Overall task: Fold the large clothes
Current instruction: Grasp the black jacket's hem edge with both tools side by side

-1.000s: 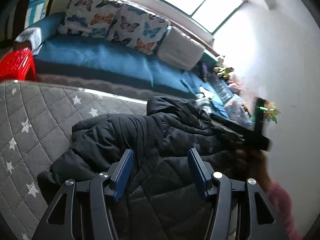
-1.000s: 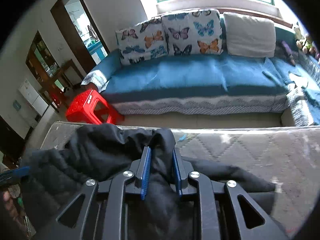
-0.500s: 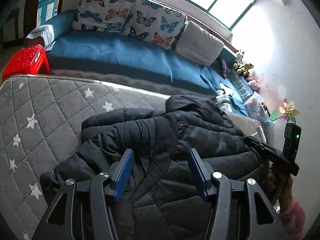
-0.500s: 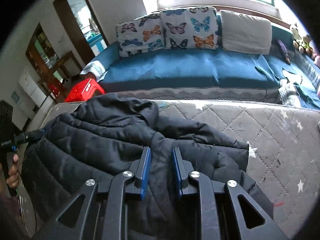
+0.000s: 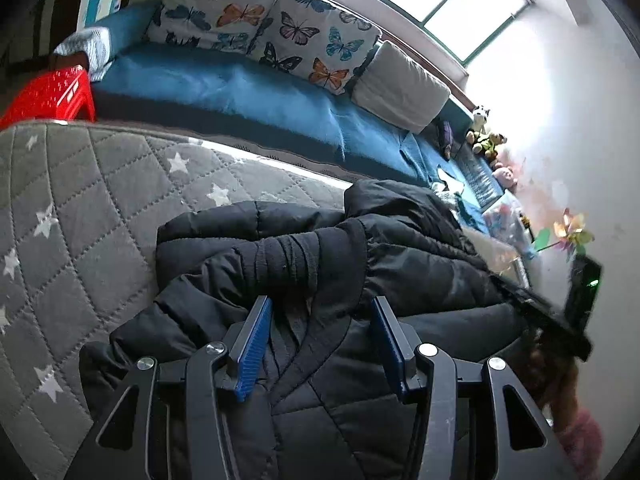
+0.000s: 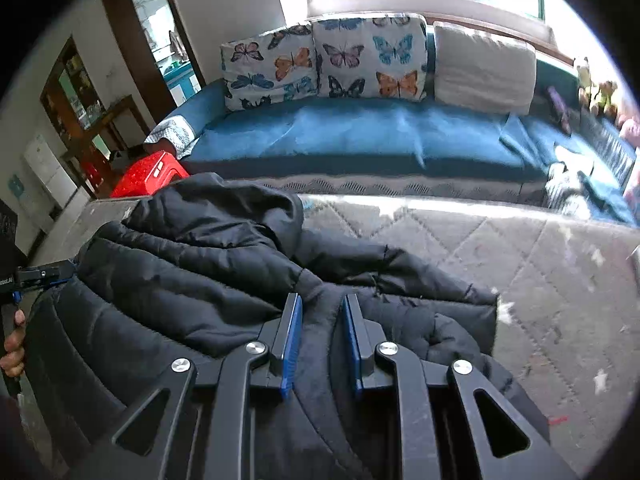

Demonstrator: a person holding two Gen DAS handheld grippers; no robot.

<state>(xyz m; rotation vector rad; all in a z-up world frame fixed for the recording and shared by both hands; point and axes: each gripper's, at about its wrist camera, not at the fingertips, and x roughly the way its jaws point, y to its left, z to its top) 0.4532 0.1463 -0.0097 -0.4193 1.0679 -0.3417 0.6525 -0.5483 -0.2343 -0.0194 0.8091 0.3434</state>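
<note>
While left tongs (image 5: 320, 312) close, right tongs (image 6: 319, 312) clamp jacket (image 6: 192, 272) on quilted mattress (image 6: 540, 264).

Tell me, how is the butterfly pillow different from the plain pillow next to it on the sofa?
The butterfly pillow is white with colourful butterflies printed all over; the plain pillow is one pale grey-beige colour with no picture. The butterfly pillow sits in the middle of the row, with another butterfly one beside it; the plain pillow sits at the end nearer the stuffed toys. Both lean upright against the back of the blue sofa under the window.
</note>
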